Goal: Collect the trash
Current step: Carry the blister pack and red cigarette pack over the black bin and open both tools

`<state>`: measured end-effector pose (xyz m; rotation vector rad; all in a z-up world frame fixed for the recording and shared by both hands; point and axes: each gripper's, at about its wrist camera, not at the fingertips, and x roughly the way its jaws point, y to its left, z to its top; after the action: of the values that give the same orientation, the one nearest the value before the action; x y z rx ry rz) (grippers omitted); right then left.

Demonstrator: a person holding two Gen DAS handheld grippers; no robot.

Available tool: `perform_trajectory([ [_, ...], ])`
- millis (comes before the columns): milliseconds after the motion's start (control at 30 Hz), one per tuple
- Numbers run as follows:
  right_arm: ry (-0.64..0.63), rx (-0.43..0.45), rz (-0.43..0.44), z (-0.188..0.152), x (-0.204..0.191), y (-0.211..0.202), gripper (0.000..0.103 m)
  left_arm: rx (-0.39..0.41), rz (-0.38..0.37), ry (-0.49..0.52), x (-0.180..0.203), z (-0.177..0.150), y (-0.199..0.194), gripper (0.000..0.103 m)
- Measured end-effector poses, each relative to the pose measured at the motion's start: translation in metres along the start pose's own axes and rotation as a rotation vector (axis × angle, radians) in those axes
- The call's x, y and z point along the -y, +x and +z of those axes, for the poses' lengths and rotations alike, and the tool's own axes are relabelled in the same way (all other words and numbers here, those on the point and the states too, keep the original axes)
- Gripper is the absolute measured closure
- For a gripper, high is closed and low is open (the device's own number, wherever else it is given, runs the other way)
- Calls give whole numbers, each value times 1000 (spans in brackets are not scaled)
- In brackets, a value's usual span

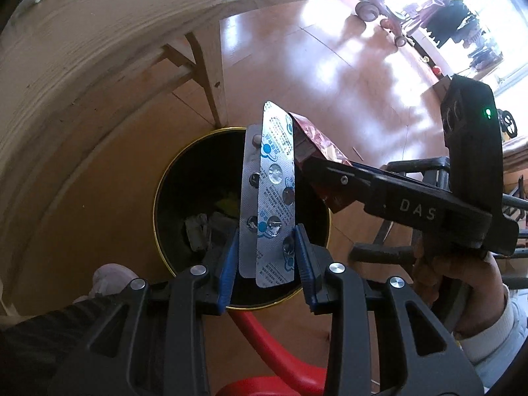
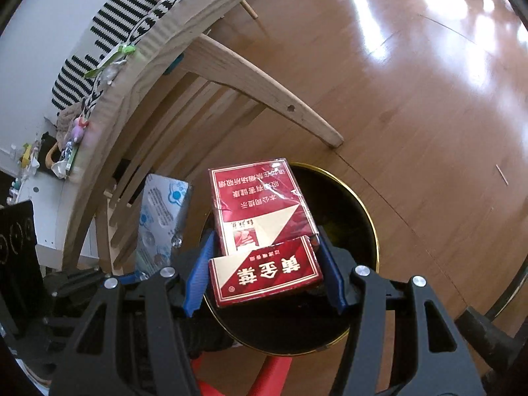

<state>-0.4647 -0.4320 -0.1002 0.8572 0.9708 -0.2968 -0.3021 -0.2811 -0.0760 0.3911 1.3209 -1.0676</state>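
Note:
My left gripper [image 1: 266,257] is shut on two silver pill blister strips [image 1: 269,194] and holds them upright over a black trash bin with a gold rim [image 1: 158,198] on the floor. The bin holds some crumpled trash [image 1: 201,231]. My right gripper [image 2: 264,264] is shut on a red cigarette pack [image 2: 260,211] with its lid flipped open, held above the same bin [image 2: 373,231]. In the left wrist view the right gripper [image 1: 316,161] comes in from the right with the red pack [image 1: 316,142]. The blister strips also show in the right wrist view [image 2: 161,217].
A light wooden table [image 1: 82,49] stands over the bin, its leg [image 1: 214,82] just behind it. A wooden chair leg [image 2: 264,85] slants down near the bin. A red object [image 1: 264,346] lies on the floor below. Toys [image 1: 379,10] sit far off.

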Motion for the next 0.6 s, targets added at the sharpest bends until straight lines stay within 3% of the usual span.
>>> perform_trajectory([
  [300, 59, -23, 22, 3, 2, 4, 43, -39, -8, 11, 2, 1, 6, 69],
  [367, 88, -54, 28, 6, 6, 5, 24, -72, 29, 12, 4, -1, 11, 51],
  [400, 95, -58, 24, 7, 7, 4, 11, -72, 36, 11, 4, -1, 12, 26],
  [433, 100, -60, 28, 9, 9, 2, 9, -59, 26, 8, 3, -1, 10, 10],
  [533, 121, -37, -1, 11, 13, -7, 6, -27, 5, -6, 1, 0, 2, 6],
  [600, 149, -11, -20, 13, 17, -14, 6, -33, 35, -21, -1, 1, -5, 6],
])
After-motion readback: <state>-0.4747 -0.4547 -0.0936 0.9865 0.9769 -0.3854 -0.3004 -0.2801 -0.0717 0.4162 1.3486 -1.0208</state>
